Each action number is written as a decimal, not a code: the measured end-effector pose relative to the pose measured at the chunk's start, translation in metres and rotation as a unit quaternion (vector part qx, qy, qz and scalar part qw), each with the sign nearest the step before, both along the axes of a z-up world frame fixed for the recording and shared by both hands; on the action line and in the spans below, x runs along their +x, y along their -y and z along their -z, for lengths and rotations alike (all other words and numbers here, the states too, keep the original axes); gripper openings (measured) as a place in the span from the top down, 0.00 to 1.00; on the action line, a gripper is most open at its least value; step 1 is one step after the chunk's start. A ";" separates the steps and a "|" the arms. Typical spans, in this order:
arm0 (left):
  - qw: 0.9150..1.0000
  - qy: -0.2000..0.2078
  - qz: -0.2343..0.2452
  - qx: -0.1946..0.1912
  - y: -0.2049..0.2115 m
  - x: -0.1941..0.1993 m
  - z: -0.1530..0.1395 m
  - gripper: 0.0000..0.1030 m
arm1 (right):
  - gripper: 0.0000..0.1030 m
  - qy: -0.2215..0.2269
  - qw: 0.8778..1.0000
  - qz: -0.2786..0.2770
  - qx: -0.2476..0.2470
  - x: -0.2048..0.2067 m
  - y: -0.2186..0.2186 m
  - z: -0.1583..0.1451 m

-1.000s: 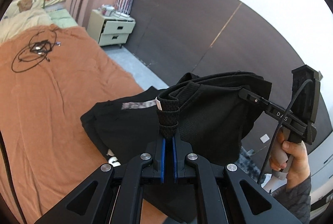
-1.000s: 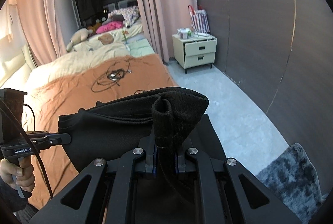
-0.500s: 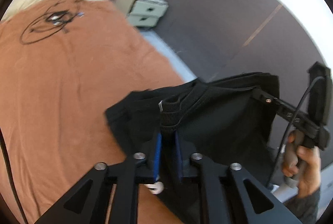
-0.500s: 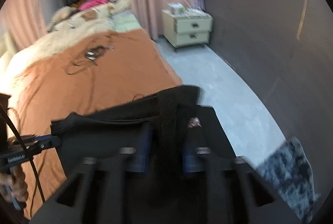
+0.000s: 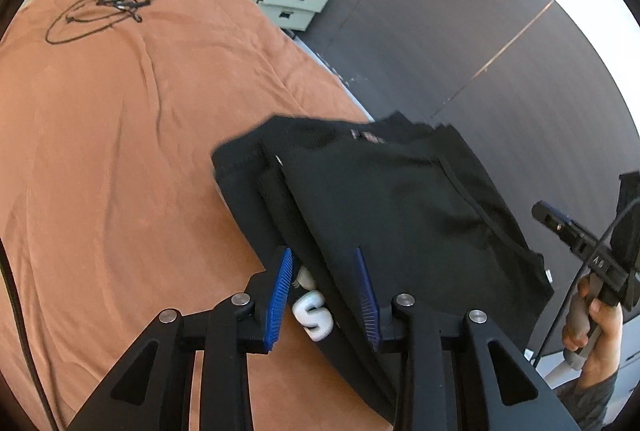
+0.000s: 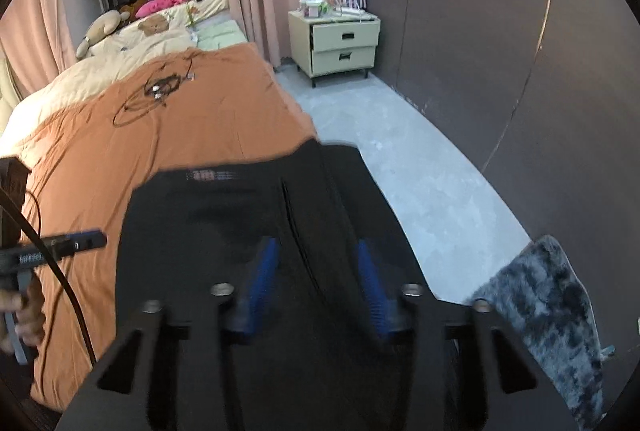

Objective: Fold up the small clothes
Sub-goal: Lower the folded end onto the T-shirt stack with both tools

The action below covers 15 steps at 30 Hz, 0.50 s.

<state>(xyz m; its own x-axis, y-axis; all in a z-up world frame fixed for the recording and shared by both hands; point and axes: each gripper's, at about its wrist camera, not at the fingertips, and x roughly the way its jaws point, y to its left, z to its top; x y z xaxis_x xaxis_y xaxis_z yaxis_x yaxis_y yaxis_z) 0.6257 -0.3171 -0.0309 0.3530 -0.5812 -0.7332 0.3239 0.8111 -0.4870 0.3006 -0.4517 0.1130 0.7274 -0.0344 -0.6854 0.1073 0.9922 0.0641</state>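
Observation:
A black garment [image 5: 392,199] lies folded over itself near the edge of the orange bedspread [image 5: 120,151], with white lettering showing at its near side. My left gripper [image 5: 326,267] is open, its blue pads on either side of the garment's near edge, holding nothing. In the right wrist view the same garment [image 6: 248,215] lies flat and my right gripper [image 6: 316,263] is open just above it, blurred. The right gripper shows in the left wrist view [image 5: 560,227], clear of the cloth. The left gripper shows in the right wrist view [image 6: 80,241], left of the garment.
A tangle of black cable [image 5: 112,1] lies farther up the bed. A cream nightstand [image 6: 340,45] stands by the dark wall, a grey fluffy rug [image 6: 548,315] lies on the floor to the right, and pillows and soft toys [image 6: 132,27] lie at the bed's head.
Both grippers were shut on the garment's waistband and held it up. They lowered it onto the bed, folding it over, then opened and let go.

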 end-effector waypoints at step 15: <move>0.998 -0.013 0.047 0.035 0.036 -0.043 0.032 0.65 | 0.86 -0.003 0.999 0.042 0.022 -0.026 0.041 0.031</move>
<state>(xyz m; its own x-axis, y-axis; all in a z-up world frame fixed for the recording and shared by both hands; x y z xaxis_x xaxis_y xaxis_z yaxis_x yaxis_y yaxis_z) 0.5830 -0.3529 -0.0630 0.2799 -0.5582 -0.7810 0.3876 0.8100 -0.4400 0.2743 -0.4924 0.0825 0.7188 -0.0648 -0.6922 0.1913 0.9757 0.1073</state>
